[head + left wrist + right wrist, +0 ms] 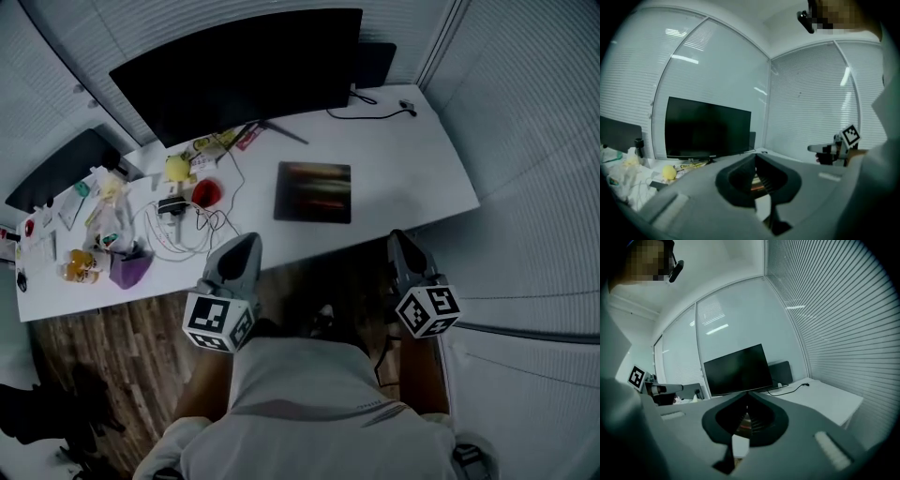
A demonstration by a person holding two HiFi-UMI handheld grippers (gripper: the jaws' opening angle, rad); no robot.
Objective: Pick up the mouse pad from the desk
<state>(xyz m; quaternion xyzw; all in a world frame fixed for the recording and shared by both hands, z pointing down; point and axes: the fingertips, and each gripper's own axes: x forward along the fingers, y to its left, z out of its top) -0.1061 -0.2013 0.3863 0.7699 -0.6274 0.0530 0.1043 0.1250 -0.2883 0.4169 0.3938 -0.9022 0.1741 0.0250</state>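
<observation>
The mouse pad [313, 192] is a dark rectangle with a reddish streaked print, lying flat on the white desk [412, 159] in front of the monitor. My left gripper [244, 242] hovers at the desk's near edge, left of the pad and short of it, jaws shut and empty. My right gripper [397, 236] is level with it at the pad's right, also shut and empty. In the left gripper view the shut gripper [755, 155] lets a sliver of the pad [758, 183] show through its opening. The right gripper view shows the same past its own gripper [747, 394], with the pad [746, 421] showing.
A black monitor [239, 70] stands at the back of the desk, with a black cable [370, 114] at the back right. The left part holds clutter: a yellow ball [177, 167], a red object [206, 193], tangled white cables [183, 230], a purple cup [129, 269]. Blinds close the room's sides.
</observation>
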